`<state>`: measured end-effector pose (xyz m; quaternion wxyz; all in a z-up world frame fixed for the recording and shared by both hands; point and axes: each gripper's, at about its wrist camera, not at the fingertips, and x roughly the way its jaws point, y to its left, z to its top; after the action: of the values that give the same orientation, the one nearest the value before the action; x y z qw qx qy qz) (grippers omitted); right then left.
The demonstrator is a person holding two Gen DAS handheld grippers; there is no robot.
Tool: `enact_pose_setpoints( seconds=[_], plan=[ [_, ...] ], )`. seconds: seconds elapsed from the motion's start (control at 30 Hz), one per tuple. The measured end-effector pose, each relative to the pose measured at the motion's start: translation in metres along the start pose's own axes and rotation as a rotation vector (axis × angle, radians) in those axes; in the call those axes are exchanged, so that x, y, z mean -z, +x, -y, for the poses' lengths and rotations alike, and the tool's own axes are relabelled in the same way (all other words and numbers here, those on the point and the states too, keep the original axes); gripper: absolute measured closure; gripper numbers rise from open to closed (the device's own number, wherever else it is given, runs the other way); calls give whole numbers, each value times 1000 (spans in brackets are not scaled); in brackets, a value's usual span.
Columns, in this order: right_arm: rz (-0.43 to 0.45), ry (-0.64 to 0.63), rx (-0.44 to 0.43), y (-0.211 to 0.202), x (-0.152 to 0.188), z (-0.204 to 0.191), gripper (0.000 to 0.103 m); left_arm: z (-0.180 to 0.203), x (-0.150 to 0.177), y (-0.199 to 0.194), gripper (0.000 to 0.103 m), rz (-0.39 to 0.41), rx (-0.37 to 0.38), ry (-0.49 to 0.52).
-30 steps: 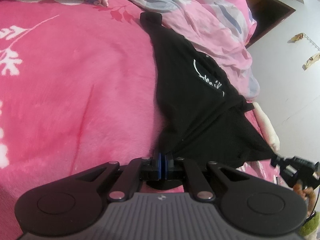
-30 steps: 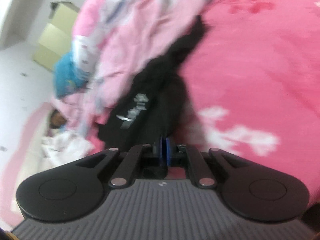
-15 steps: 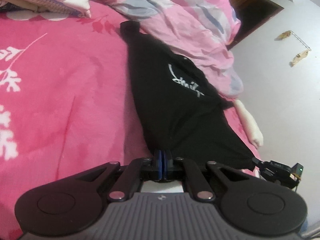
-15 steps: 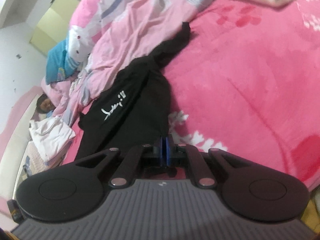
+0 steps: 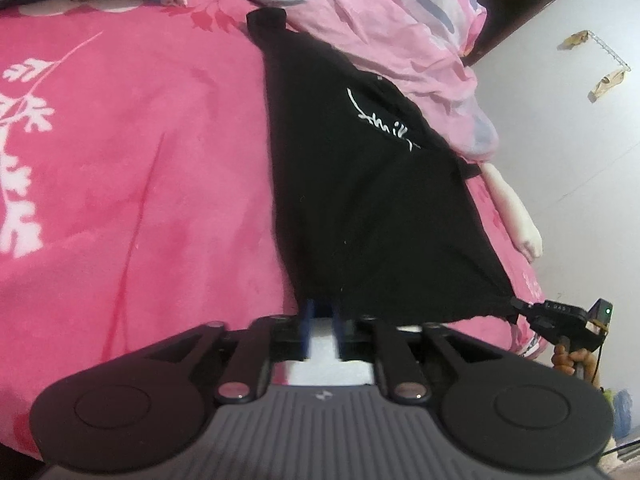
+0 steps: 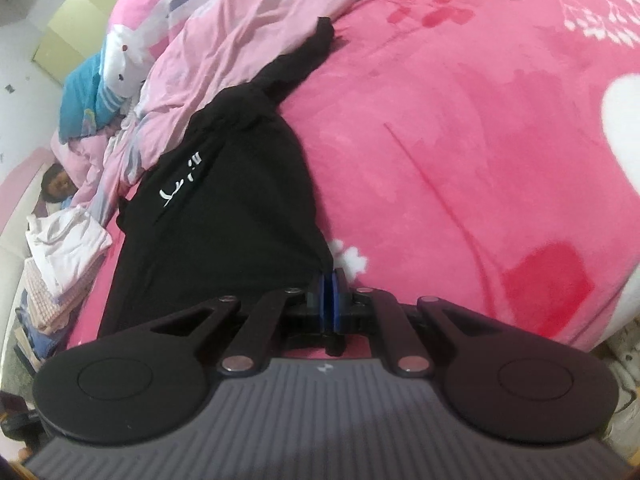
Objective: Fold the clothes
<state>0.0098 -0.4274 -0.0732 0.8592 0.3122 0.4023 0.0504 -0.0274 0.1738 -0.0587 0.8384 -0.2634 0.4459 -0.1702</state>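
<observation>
A black garment [image 5: 360,200] with white script lies spread on the pink blanket, one narrow end reaching the far duvet. My left gripper [image 5: 321,312] is at its near left corner. The jaws are opening: the blue pads [image 5: 306,314] stand apart, with the hem at their tips and no pad pressing on it. In the left wrist view my right gripper [image 5: 520,305] pinches the garment's near right corner. In its own view the right gripper [image 6: 330,280] is shut on the edge of the black garment [image 6: 224,240].
The pink flowered blanket [image 5: 120,160] covers the bed. A crumpled pink duvet [image 5: 400,20] lies along the garment's far side. A stack of folded clothes [image 6: 64,248] sits at the bed's edge. A hand [image 5: 572,360] holds the right gripper.
The left pads, shut on the hem before, now stand apart. The garment has been drawn wider and flatter between the two grippers. The right wrist view has steadied and shifted along the bed.
</observation>
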Motion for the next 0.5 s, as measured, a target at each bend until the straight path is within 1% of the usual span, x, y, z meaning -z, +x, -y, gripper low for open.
enact_pose_setpoints(
  seconds=[0.13,0.17,0.23,0.27,0.3,0.33,0.37,0.4,0.5],
  plan=[
    [31,63,-11,-7,3,11,97,-7,1,-6,63,24,7,-38],
    [35,80,-22,-9,4,14,97,-9,1,-6,59,28,19,-52],
    [34,116,-49,-12,6,19,96,-13,0,-6,56,35,51,-80],
    [32,131,-62,-13,7,20,95,-15,0,-6,52,39,66,-95],
    [30,140,-71,-13,8,21,93,-16,0,-5,48,42,82,-109],
    [28,147,-73,-11,8,22,92,-18,-1,-5,46,46,98,-123],
    [26,157,-73,-9,8,24,88,-21,-1,-4,43,48,115,-138],
    [25,170,-76,-7,7,25,85,-23,-2,-1,41,49,128,-154],
    [25,204,-94,1,3,28,84,-24,-4,11,41,46,127,-162]
  ],
)
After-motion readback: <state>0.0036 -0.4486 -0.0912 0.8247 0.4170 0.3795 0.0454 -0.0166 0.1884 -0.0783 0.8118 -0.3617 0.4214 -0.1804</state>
